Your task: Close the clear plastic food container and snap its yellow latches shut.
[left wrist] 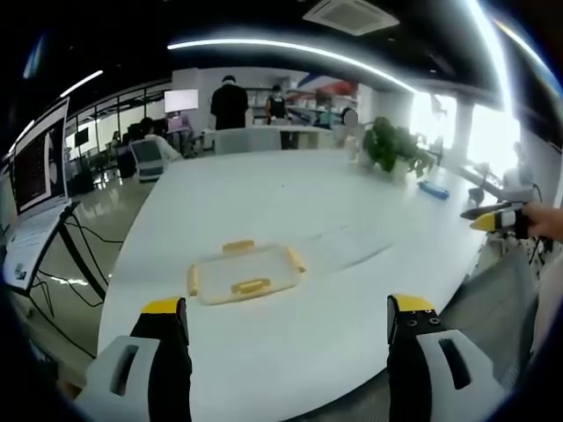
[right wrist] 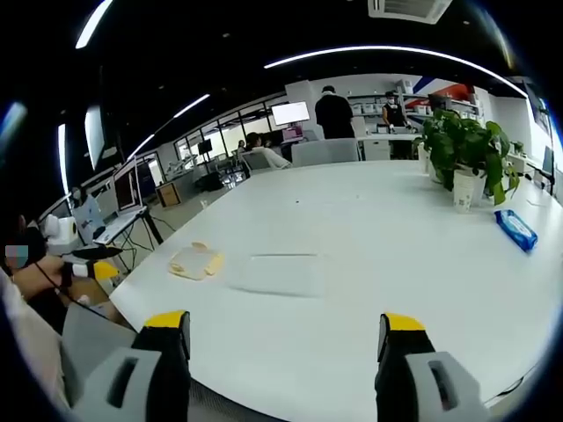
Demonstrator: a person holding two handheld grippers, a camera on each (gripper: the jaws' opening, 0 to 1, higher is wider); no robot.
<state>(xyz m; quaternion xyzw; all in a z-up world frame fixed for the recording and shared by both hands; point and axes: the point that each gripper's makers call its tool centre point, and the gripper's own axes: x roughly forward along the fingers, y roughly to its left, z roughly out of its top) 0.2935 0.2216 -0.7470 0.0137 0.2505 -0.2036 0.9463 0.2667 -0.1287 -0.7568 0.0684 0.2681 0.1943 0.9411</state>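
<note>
Nothing is started yet: I hold my left gripper (left wrist: 288, 321) and right gripper (right wrist: 286, 338) wide apart and empty, well back from the container (left wrist: 244, 272) on the white counter (left wrist: 352, 220). Next I must reach in (its clear lid (right wrist: 274, 272) is barely discernible).

White tabletop (right wrist: 369, 264), large and curved. Potted plant (right wrist: 464, 149) near its far edge, blue packet (right wrist: 516, 230) lying flat beside it. Laptop on a stand (left wrist: 35, 176) off the table's left side. Two people (left wrist: 230, 101) standing in the background, backs turned.
</note>
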